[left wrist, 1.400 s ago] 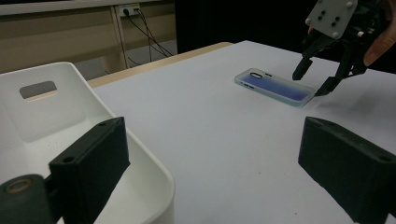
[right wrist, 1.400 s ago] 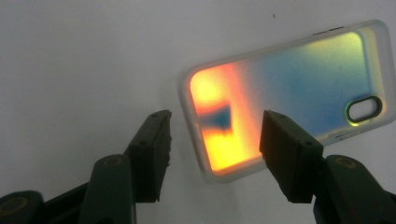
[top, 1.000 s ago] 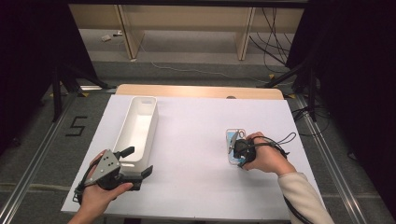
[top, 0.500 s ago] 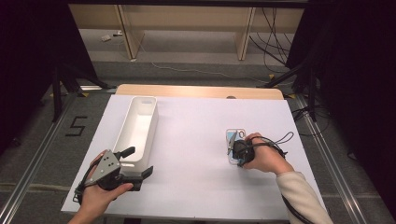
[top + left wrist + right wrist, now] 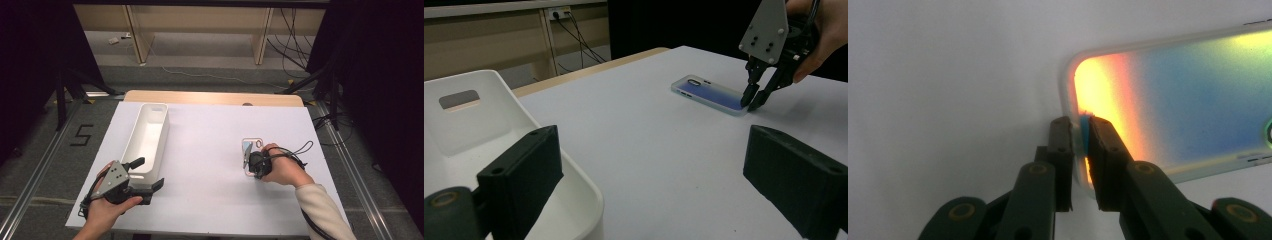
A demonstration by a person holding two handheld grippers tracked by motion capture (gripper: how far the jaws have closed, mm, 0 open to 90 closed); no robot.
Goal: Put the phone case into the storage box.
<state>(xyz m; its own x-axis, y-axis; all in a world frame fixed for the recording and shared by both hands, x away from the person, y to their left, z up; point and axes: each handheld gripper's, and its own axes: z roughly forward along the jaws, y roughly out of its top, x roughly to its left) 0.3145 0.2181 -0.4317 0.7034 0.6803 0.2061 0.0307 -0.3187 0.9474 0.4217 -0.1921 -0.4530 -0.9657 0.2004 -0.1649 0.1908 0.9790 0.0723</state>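
vs the earlier high-view frames: right gripper (image 5: 248, 161) jaws have just been closing, and they now pinch the short end wall of the phone case (image 5: 1168, 100). In the right gripper view one jaw sits outside the rim and the other inside on the iridescent back, with the wall clamped between the pads. Both hands sit in the same spots as a second ago. The case hasn't shifted either; it's in the same place on the right half of the table, lying flat

Left gripper (image 5: 150, 175): jaws wide apart with nothing between them, parked at the near left of the table right by the near end of the white bin (image 5: 145, 135). In the left gripper view its left jaw overlaps the bin's rim; can't tell if it touches

Case position: on the white table top (image 5: 210, 200), well apart from the bin, camera cutout at the far end from the person. From the left gripper view the right gripper comes down on the case's near end from above, jaw tips at table level

Counts:
- phone case: 1
- white bin: 1, oblong, slot handle in the end wall, nothing inside that I can see
- grippers: 2, one per hand
- grey three-cornered plates in view: 2, one on each gripper
- floor marking "5" (image 5: 81, 134) left of the table: 1
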